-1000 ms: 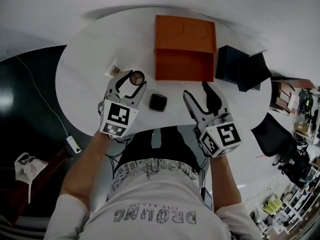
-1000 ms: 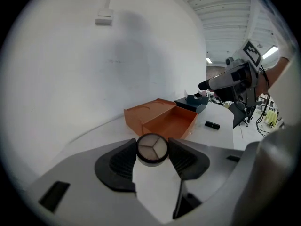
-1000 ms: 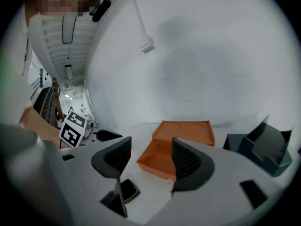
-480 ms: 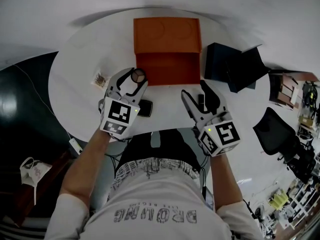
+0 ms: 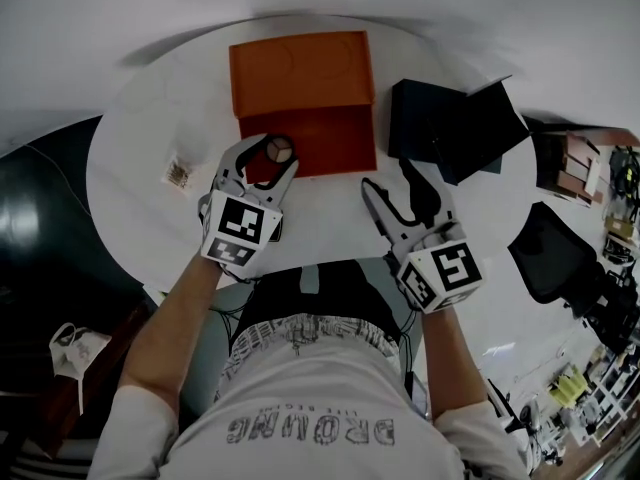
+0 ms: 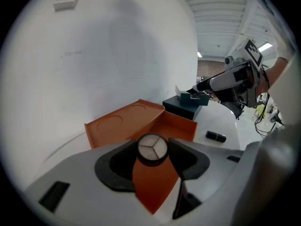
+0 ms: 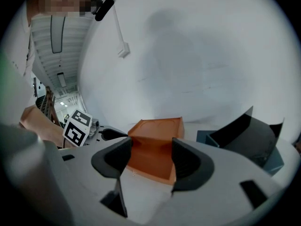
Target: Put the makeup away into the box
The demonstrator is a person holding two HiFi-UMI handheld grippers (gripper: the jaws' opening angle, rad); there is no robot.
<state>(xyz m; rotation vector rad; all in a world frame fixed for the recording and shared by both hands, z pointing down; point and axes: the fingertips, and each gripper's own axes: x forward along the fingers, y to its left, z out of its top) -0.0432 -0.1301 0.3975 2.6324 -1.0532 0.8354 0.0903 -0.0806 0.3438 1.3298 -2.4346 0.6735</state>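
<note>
1. The round makeup pot [image 6: 152,149], with a pale lid split into three sections, is pinched between the tips of my left gripper [image 5: 266,158]. The jaws stand fairly wide and press on the pot's sides.
2. The pot hangs over the near left part of the open orange box [image 5: 335,138], above its tray. The box's lid is folded back on the far side.
3. My right gripper [image 5: 390,180] has its jaws apart with nothing between them. It hovers over the table just near and to the right of the orange box's near right corner.
4. Both grippers point away from me and tilt downward. My forearms reach forward side by side, with the two grippers well apart.
5. A small black tube [image 6: 216,136] lies on the white round table [image 5: 130,158], to the right of the orange box.
6. A dark box [image 5: 420,118] with its lid propped open stands just to the right of the orange box.
7. A small packet [image 5: 178,172] lies on the table to the left, apart from my left gripper.
</note>
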